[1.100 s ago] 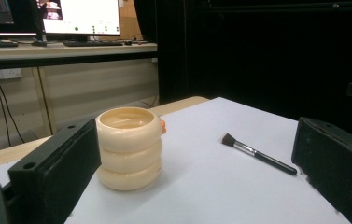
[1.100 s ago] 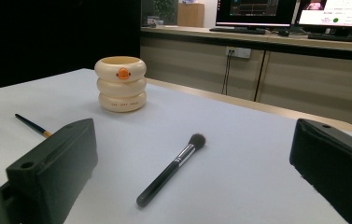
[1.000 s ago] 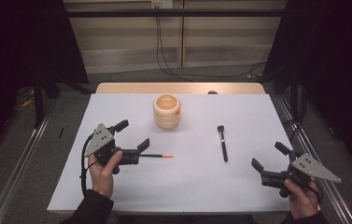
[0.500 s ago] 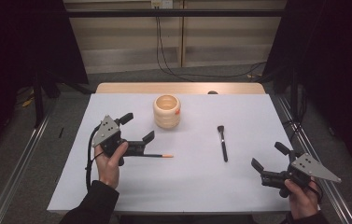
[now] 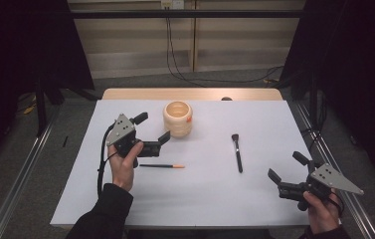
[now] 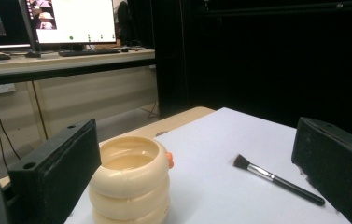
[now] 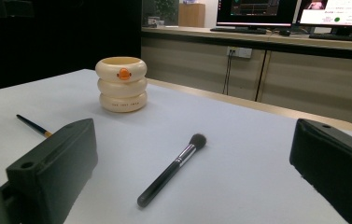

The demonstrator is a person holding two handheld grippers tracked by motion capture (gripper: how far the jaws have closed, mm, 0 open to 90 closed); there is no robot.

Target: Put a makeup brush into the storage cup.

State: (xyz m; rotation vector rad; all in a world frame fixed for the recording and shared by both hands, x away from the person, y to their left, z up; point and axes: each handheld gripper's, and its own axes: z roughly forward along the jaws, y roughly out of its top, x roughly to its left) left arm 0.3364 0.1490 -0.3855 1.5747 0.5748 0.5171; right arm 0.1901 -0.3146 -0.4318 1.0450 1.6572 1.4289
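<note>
A cream ringed holder [image 5: 178, 118] with an orange beak stands upright at the table's far centre. My left gripper [image 5: 152, 127] hovers open just left of the holder, its jaws wide apart and empty. In the left gripper view the holder [image 6: 129, 186] sits close between the jaws, nearer the left one. A thin black brush with an orange end [image 5: 162, 166] lies just below that hand. A black makeup brush [image 5: 236, 152] lies right of centre. My right gripper [image 5: 285, 166] is open and empty near the front right. It faces the makeup brush [image 7: 171, 170] and the holder [image 7: 121, 84].
The white table top [image 5: 210, 199] has a wooden strip [image 5: 140, 93] along its far edge. Metal rails run along the floor on both sides. Desks with monitors [image 7: 337, 11] stand beyond the table. A cable [image 5: 100, 169] trails from my left gripper down along the forearm.
My left gripper has moved away from the person and to the right, closing in on the holder. The right gripper and the brushes have stayed put.
</note>
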